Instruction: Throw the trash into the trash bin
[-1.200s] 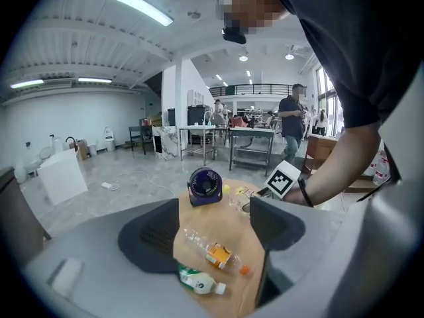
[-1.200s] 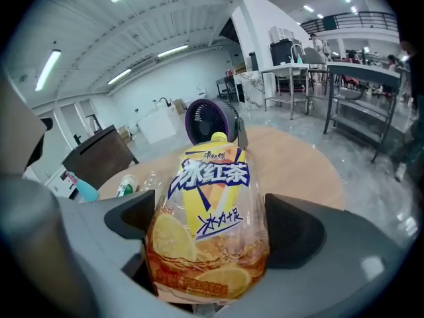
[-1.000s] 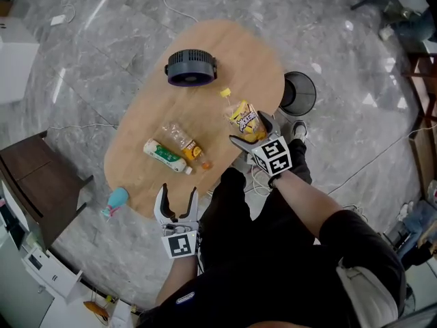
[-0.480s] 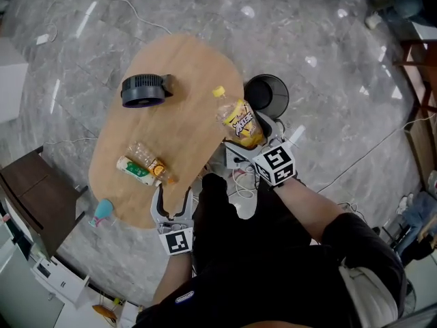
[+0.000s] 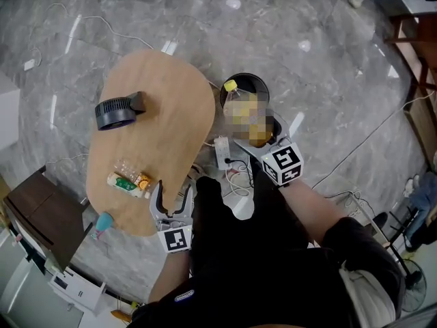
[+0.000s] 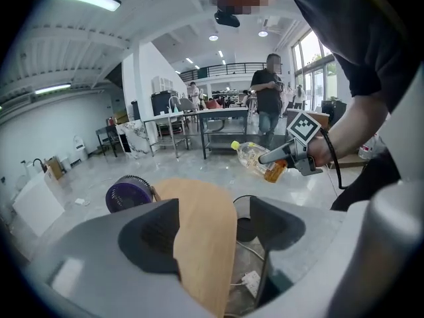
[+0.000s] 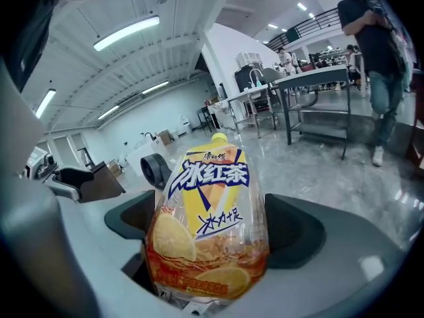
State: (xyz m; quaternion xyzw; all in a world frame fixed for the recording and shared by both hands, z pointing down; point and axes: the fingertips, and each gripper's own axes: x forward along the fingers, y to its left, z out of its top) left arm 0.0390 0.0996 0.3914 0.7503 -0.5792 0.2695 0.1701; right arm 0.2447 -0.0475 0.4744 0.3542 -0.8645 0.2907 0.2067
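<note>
Gripping a clear plastic iced-tea bottle [image 7: 209,230] with a yellow label and a yellow cap, the right gripper [image 5: 263,141] is clamping its two jaws on either side of the bottle's lower end, so the cap is pointing away from the tongs. In the head view the bottle is partly blurred over, but its cap is showing against the opening of the round black trash bin [image 5: 265,84], which is standing on the grey marble floor just beside the oval wooden table [image 5: 171,101]. The left gripper view is showing the bottle raised in the air, well above the bin.

The left gripper [image 5: 173,197] is hovering at the table's near edge with its jaws standing apart and nothing between them, well apart from the held bottle.

Counting the bottles gives three: the one in the right gripper and two lying side by side near the table's near end, a crumpled clear bottle with an orange end [image 5: 131,171] and a bottle with a green-and-white label [image 5: 121,182]. One round black fan [image 5: 116,113] is sitting on the table. One white power strip [image 5: 222,152] is lying on the floor between table and bin.
</note>
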